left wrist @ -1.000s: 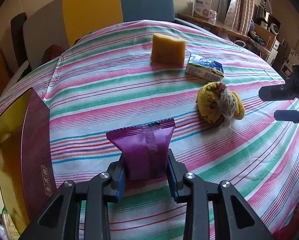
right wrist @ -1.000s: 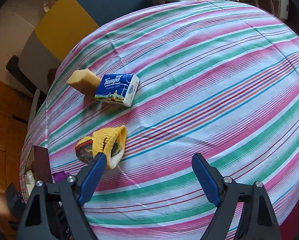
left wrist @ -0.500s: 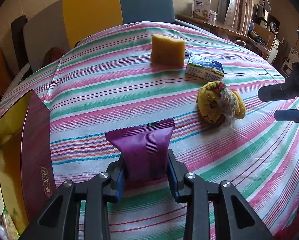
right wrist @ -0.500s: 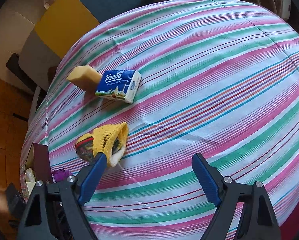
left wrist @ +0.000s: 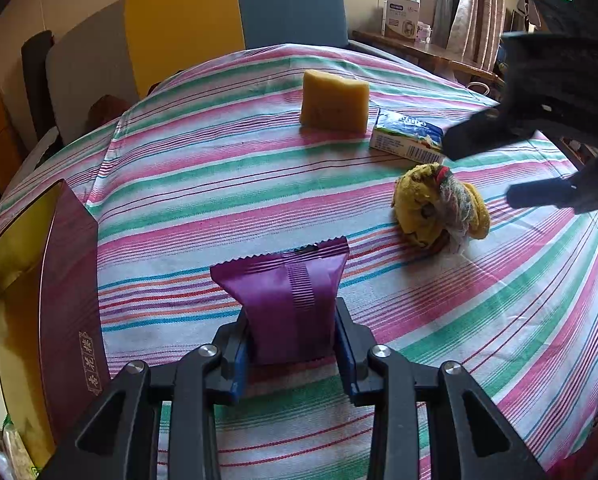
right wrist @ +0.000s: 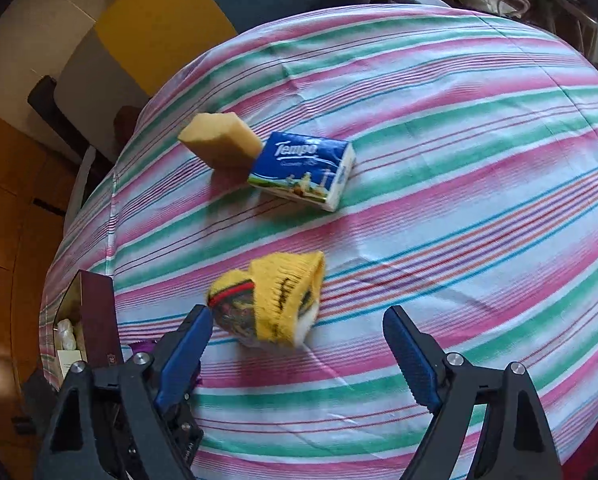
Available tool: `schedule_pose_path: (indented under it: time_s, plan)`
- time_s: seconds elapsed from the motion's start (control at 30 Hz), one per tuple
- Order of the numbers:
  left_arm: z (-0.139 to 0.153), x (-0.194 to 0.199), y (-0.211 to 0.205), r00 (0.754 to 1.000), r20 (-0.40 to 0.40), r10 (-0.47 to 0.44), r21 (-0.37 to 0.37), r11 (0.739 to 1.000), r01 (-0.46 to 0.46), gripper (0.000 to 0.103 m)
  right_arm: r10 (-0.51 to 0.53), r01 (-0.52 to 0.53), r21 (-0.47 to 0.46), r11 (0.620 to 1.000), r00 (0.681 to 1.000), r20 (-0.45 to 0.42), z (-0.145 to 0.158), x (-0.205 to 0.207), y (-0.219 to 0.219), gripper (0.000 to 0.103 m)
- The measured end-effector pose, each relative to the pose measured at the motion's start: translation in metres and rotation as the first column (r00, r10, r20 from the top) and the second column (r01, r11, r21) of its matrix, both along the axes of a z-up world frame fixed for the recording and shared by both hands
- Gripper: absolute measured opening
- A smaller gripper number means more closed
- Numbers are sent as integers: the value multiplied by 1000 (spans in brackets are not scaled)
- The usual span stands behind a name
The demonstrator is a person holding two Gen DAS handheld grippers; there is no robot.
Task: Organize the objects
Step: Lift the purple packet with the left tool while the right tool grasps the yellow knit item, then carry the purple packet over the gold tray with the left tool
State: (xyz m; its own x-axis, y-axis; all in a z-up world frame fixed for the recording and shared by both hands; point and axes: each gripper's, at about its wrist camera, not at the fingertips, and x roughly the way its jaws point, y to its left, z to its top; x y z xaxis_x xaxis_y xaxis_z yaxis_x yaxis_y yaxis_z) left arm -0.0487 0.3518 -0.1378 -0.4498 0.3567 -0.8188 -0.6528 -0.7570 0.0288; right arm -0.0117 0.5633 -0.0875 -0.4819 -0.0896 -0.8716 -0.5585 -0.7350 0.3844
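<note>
Right now the striped surface is carrying everything, and the yellow knitted sock bundle is serving as the landmark for the rest. Farthest to the left of the bundle, a dark red box is sitting open at the surface's edge with some items already inside. Beyond the bundle, a yellow sponge is standing upright, touching or just beside a blue tissue pack. Left of the bundle and closer in, the left claw is clenching a purple snack packet, holding it upright above the cloth with the pads pressing on both sides. The right claw is hanging released, its jaws spread wide and grasping nothing. In the right wrist view the bundle is lying just ahead of this claw and toward its left finger, not yet between the pads, with its long axis running roughly across the gap. The right hand is clearly the nearer one, so it probably needs to shift left and descend to straddle the bundle.
</note>
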Motion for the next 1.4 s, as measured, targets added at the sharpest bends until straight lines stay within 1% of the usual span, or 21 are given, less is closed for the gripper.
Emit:
schedule_pose_path:
  time_s: [0.07, 0.1, 0.13, 0.17, 0.2, 0.23, 0.27, 0.3, 0.33, 0.43, 0.53, 0.63, 0.7, 0.83, 0.93, 1.0, 1.13, 1.23, 1.33, 1.4]
  plan:
    - [0, 0, 0, 1000, 1, 0, 0, 1000, 0, 35, 3, -3, -15, 1000, 1000, -17, -9, -11, -1, 90]
    - [0, 0, 0, 1000, 0, 0, 0, 1000, 0, 35, 3, -4, -26, 1000, 1000, -14, -15, -14, -1, 89]
    - [0, 0, 0, 1000, -1, 0, 0, 1000, 0, 35, 11, -10, -44, 999, 1000, 10, -24, -19, -2, 89]
    - [0, 0, 1, 1000, -3, 1, -1, 1000, -1, 35, 26, -25, -52, 998, 999, 34, -30, -23, -4, 78]
    - [0, 0, 1, 1000, -3, 1, -1, 1000, -1, 35, 67, -66, -49, 997, 997, 27, -33, -28, -9, 67]
    - [1, 0, 1, 1000, -4, 2, -1, 1000, -2, 35, 85, -84, -13, 996, 996, 21, -31, -31, -12, 63]
    - [1, 0, 1, 1000, -4, 1, -1, 1000, -1, 35, 102, -102, 31, 994, 995, 16, -29, -34, -16, 55]
    - [1, 0, 1, 1000, -5, 1, -1, 1000, -1, 35, 116, -117, 47, 992, 993, 16, -29, -36, -19, 51]
    - [1, 1, 2, 1000, -5, 0, -2, 1000, 0, 35, 126, -127, 44, 991, 992, 21, -31, -38, -21, 51]
    - [1, 1, 2, 1000, -7, 1, -3, 1000, -1, 35, 156, -158, 56, 986, 987, 33, -34, -41, -24, 50]
    - [2, 1, 2, 1000, -8, -1, -4, 1000, 1, 35, 156, -158, 40, 987, 987, 29, -37, -43, -22, 52]
    - [4, 1, 1, 1000, 6, -5, -1, 1000, 5, 34, 158, -158, 22, 987, 987, 24, -39, -44, -19, 53]
    - [8, 2, -1, 1000, 19, -11, 13, 1000, 10, 33, 166, -166, 24, 986, 986, 24, -40, -44, -20, 53]
    - [27, 11, -11, 1000, 7, -20, 54, 998, 20, 33, 180, -180, 32, 983, 984, 4, -42, -44, -22, 56]
    - [51, 19, -27, 1000, -3, -16, 105, 994, 16, 33, 200, -200, 47, 979, 980, 9, -43, -46, -26, 57]
    - [68, 21, -41, 1000, -15, -9, 140, 990, 11, 33, 220, -221, 77, 972, 975, 21, -42, -45, -29, 57]
    - [97, 19, -78, 999, -23, 40, 202, 979, -34, 33, 257, -263, 159, 952, 965, 56, -41, -49, -42, 56]
    - [108, 13, -109, 994, -41, 105, 222, 971, -93, 33, 270, -277, 184, 943, 961, 62, -40, -48, -45, 56]
    - [114, 0, -143, 977, -61, 204, 203, 961, -188, 33, 292, -300, 200, 933, 954, 70, -42, -48, -47, 59]
    - [118, -7, -166, 958, -93, 270, 187, 950, -249, 33, 314, -328, 241, 913, 945, 97, -43, -48, -53, 60]
